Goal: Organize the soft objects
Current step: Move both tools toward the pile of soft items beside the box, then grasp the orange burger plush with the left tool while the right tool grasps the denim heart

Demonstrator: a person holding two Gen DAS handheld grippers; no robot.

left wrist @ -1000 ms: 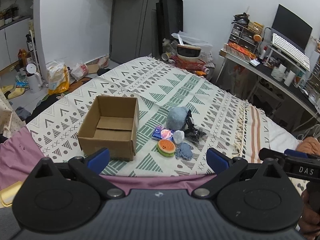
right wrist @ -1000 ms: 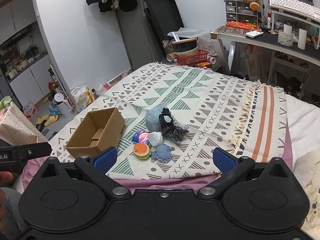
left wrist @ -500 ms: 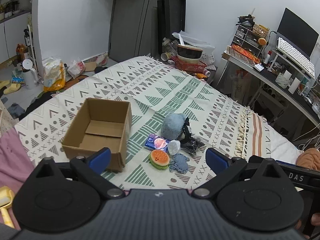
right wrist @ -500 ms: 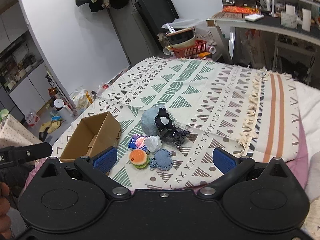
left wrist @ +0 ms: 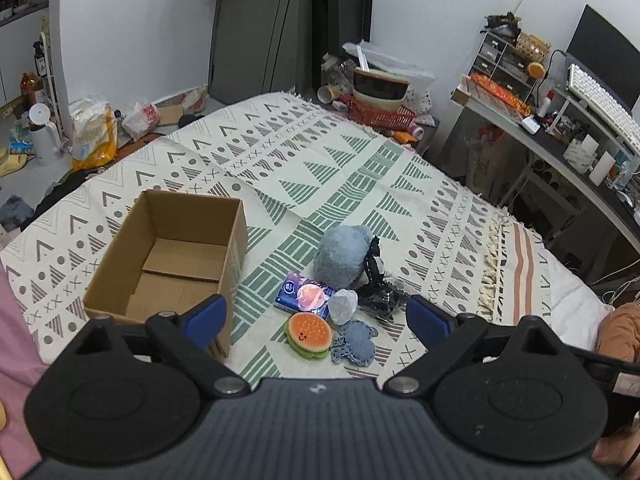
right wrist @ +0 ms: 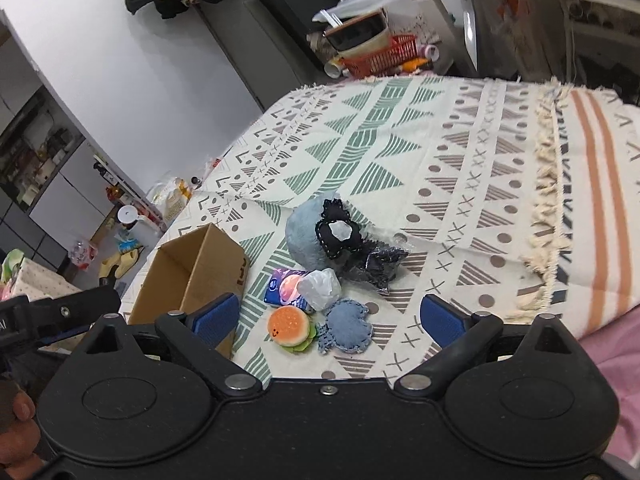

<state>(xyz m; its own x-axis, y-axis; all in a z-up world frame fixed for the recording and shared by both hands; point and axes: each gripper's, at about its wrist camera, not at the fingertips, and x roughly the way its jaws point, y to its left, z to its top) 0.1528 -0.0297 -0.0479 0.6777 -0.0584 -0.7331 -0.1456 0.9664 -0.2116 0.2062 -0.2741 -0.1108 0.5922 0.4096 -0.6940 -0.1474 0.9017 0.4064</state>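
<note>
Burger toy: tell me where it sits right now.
In both views the burger toy lies on the blanket, right of the box, touching the denim patch.

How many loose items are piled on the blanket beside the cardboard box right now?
6: blue plush farthest back, black stitched toy leaning on it, dark packet to its right, tissue pack, white wad, burger toy and denim patch nearest. More may hide underneath.

1. Blue plush ball [left wrist: 342, 254] sits farthest ahead, between the fingers.
2. Burger toy [left wrist: 309, 334], flat, nearest, closer to the left finger.
3. Open cardboard box [left wrist: 172, 264], upright, behind the left finger.
</note>
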